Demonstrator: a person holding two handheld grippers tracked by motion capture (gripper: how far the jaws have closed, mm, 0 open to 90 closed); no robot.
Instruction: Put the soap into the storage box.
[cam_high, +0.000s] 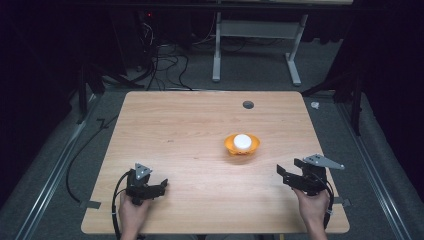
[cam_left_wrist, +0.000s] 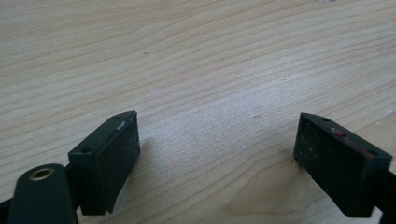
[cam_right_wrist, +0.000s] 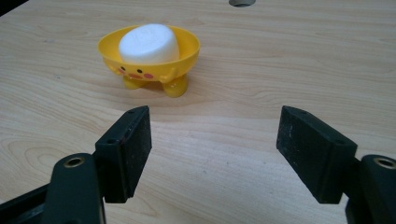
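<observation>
Yellow bowl (cam_right_wrist: 149, 58) holding white soap (cam_right_wrist: 149, 43), ahead of spread, empty right gripper (cam_right_wrist: 215, 154); left gripper (cam_left_wrist: 217, 163) spread, farther. Likely tips if nudged.

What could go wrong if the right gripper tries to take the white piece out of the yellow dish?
The white rounded block sits loose in the small yellow plastic footed bowl, which stands on little feet: a sideways push from the open right gripper may tip or slide it. The block's smooth rounded sides could also slip between the jaws.
</observation>
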